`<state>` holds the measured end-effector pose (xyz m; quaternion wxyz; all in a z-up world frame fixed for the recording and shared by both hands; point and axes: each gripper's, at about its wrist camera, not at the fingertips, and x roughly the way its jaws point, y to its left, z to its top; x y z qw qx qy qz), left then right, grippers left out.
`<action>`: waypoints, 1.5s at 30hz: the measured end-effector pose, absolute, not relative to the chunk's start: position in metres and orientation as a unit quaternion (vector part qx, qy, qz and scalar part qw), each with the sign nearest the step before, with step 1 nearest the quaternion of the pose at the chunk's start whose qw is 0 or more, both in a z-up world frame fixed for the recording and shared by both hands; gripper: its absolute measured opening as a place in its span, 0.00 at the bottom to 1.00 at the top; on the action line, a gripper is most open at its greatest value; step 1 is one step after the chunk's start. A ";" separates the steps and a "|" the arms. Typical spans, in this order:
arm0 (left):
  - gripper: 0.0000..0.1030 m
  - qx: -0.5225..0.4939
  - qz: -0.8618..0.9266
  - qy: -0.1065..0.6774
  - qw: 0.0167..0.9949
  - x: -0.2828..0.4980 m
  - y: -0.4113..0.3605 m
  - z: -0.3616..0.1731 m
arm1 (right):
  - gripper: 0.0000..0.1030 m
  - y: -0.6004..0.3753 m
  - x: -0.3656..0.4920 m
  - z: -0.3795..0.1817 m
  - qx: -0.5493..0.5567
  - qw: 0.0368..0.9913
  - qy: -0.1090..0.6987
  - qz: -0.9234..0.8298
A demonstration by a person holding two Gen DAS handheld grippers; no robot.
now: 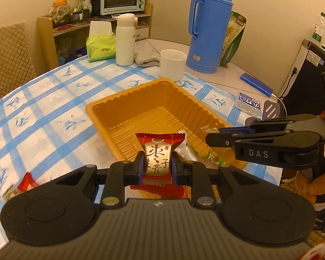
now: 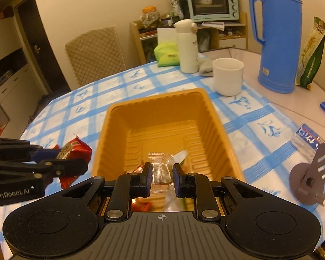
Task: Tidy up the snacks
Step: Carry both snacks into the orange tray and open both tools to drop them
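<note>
My left gripper is shut on a red and gold date snack packet, held over the near corner of the orange plastic tray. In the right wrist view the left gripper holds the red packet left of the tray. My right gripper is shut on a clear-wrapped snack above the tray's near end. It shows in the left wrist view with the clear wrapper at its tip. A green and white wrapper lies in the tray.
A white cup, blue thermos, white bottle, tissue pack and green bag stand behind the tray. Another red packet lies on the checked cloth at left. A small boxed pack and a brown holder sit at right.
</note>
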<state>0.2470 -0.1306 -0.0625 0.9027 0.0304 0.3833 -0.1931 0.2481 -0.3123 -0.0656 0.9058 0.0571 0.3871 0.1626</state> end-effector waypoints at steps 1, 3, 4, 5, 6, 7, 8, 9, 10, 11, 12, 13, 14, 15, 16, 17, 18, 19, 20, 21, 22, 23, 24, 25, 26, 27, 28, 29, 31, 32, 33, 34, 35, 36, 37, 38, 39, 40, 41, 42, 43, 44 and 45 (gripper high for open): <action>0.21 0.033 -0.192 0.383 0.903 0.252 -0.134 -0.063 | 0.20 -0.314 0.252 -0.066 0.057 0.906 0.387 0.162; 0.22 0.038 -0.188 0.383 0.904 0.260 -0.139 -0.065 | 0.20 -0.316 0.258 -0.067 0.058 0.907 0.386 0.161; 0.21 0.038 -0.186 0.384 0.904 0.265 -0.140 -0.066 | 0.20 -0.317 0.261 -0.068 0.058 0.907 0.385 0.161; 0.21 0.038 -0.184 0.385 0.904 0.270 -0.141 -0.067 | 0.20 -0.318 0.264 -0.069 0.058 0.907 0.385 0.161; 0.21 0.038 -0.182 0.386 0.904 0.275 -0.143 -0.068 | 0.20 -0.318 0.267 -0.069 0.057 0.907 0.384 0.160; 0.22 0.039 -0.180 0.387 0.904 0.280 -0.144 -0.069 | 0.20 -0.319 0.270 -0.070 0.057 0.908 0.384 0.160; 0.21 0.041 -0.178 0.387 0.904 0.284 -0.146 -0.070 | 0.20 -0.320 0.274 -0.071 0.058 0.908 0.384 0.159; 0.21 0.044 -0.176 0.387 0.904 0.289 -0.147 -0.072 | 0.20 -0.321 0.277 -0.072 0.059 0.908 0.384 0.158; 0.22 0.046 -0.174 0.387 0.904 0.293 -0.149 -0.073 | 0.20 -0.321 0.280 -0.073 0.061 0.908 0.384 0.157; 0.22 0.049 -0.173 0.387 0.905 0.297 -0.150 -0.074 | 0.20 -0.322 0.283 -0.073 0.062 0.908 0.384 0.156; 0.22 0.051 -0.171 0.388 0.904 0.302 -0.151 -0.075 | 0.20 -0.323 0.286 -0.074 0.062 0.908 0.384 0.155; 0.22 0.052 -0.170 0.388 0.904 0.306 -0.152 -0.076 | 0.20 -0.323 0.289 -0.075 0.062 0.908 0.384 0.155; 0.21 0.052 -0.170 0.388 0.904 0.309 -0.153 -0.077 | 0.20 -0.323 0.291 -0.076 0.062 0.908 0.384 0.154; 0.22 0.053 -0.169 0.388 0.904 0.312 -0.154 -0.078 | 0.20 -0.323 0.294 -0.076 0.062 0.908 0.384 0.154; 0.22 0.054 -0.168 0.389 0.904 0.315 -0.155 -0.079 | 0.20 -0.323 0.296 -0.077 0.062 0.908 0.384 0.154; 0.22 0.054 -0.167 0.391 0.903 0.318 -0.156 -0.080 | 0.20 -0.323 0.299 -0.077 0.062 0.908 0.385 0.154; 0.22 0.053 -0.167 0.392 0.903 0.321 -0.156 -0.081 | 0.20 -0.323 0.301 -0.078 0.062 0.908 0.384 0.154; 0.22 0.053 -0.167 0.393 0.903 0.324 -0.157 -0.082 | 0.20 -0.323 0.302 -0.078 0.062 0.908 0.384 0.154; 0.22 0.054 -0.166 0.394 0.903 0.327 -0.158 -0.083 | 0.20 -0.323 0.303 -0.078 0.062 0.908 0.384 0.153; 0.22 0.054 -0.165 0.395 0.902 0.329 -0.158 -0.084 | 0.20 -0.323 0.304 -0.078 0.063 0.908 0.384 0.153; 0.22 0.054 -0.165 0.396 0.902 0.332 -0.159 -0.085 | 0.20 -0.322 0.306 -0.079 0.064 0.908 0.384 0.153; 0.22 0.054 -0.164 0.397 0.901 0.335 -0.159 -0.086 | 0.20 -0.322 0.308 -0.079 0.064 0.908 0.385 0.152; 0.22 0.053 -0.163 0.400 0.901 0.337 -0.160 -0.087 | 0.20 -0.323 0.309 -0.079 0.065 0.908 0.385 0.152; 0.22 0.051 -0.163 0.401 0.900 0.339 -0.159 -0.088 | 0.20 -0.323 0.310 -0.079 0.065 0.908 0.385 0.152; 0.22 0.050 -0.161 0.403 0.899 0.341 -0.159 -0.089 | 0.20 -0.323 0.311 -0.079 0.065 0.908 0.385 0.152; 0.22 0.048 -0.156 0.405 0.900 0.342 -0.159 -0.089 | 0.20 -0.323 0.311 -0.079 0.065 0.908 0.385 0.152; 0.23 0.045 -0.153 0.406 0.900 0.343 -0.158 -0.089 | 0.20 -0.323 0.311 -0.079 0.066 0.908 0.386 0.151; 0.23 0.042 -0.154 0.409 0.899 0.344 -0.156 -0.090 | 0.20 -0.324 0.312 -0.079 0.067 0.907 0.386 0.151; 0.23 0.039 -0.155 0.412 0.897 0.343 -0.154 -0.090 | 0.20 -0.324 0.311 -0.079 0.070 0.907 0.387 0.153; 0.23 0.040 -0.156 0.412 0.897 0.342 -0.153 -0.090 | 0.20 -0.325 0.311 -0.079 0.071 0.906 0.387 0.153; 0.23 0.041 -0.157 0.413 0.896 0.341 -0.153 -0.090 | 0.20 -0.325 0.311 -0.079 0.072 0.906 0.387 0.154; 0.23 0.041 -0.158 0.414 0.896 0.339 -0.152 -0.090 | 0.20 -0.325 0.311 -0.080 0.072 0.906 0.388 0.155; 0.23 0.039 -0.158 0.415 0.895 0.337 -0.150 -0.089 | 0.20 -0.324 0.310 -0.080 0.072 0.905 0.389 0.156; 0.23 0.036 -0.158 0.417 0.894 0.336 -0.149 -0.089 | 0.20 -0.324 0.311 -0.080 0.073 0.905 0.390 0.156; 0.23 0.033 -0.157 0.419 0.894 0.334 -0.147 -0.089 | 0.20 -0.323 0.312 -0.081 0.073 0.904 0.391 0.157; 0.24 0.030 -0.156 0.421 0.893 0.332 -0.145 -0.088 | 0.20 -0.322 0.312 -0.081 0.073 0.903 0.392 0.158; 0.25 0.027 -0.156 0.423 0.892 0.330 -0.142 -0.088 | 0.20 -0.322 0.313 -0.081 0.073 0.903 0.392 0.159; 0.27 0.024 -0.155 0.425 0.891 0.328 -0.140 -0.087 | 0.20 -0.320 0.314 -0.081 0.073 0.903 0.392 0.159; 0.27 0.022 -0.154 0.426 0.891 0.326 -0.138 -0.086 | 0.20 -0.319 0.315 -0.080 0.074 0.904 0.390 0.161; 0.29 0.020 -0.152 0.427 0.891 0.324 -0.136 -0.085 | 0.20 -0.318 0.316 -0.078 0.073 0.904 0.388 0.161; 0.31 0.018 -0.151 0.428 0.891 0.321 -0.133 -0.084 | 0.20 -0.317 0.317 -0.076 0.074 0.906 0.384 0.161; 0.32 0.016 -0.150 0.429 0.891 0.319 -0.131 -0.083 | 0.20 -0.316 0.318 -0.074 0.076 0.909 0.378 0.161; 0.36 0.014 -0.149 0.430 0.891 0.316 -0.129 -0.081 | 0.21 -0.315 0.318 -0.072 0.080 0.911 0.371 0.159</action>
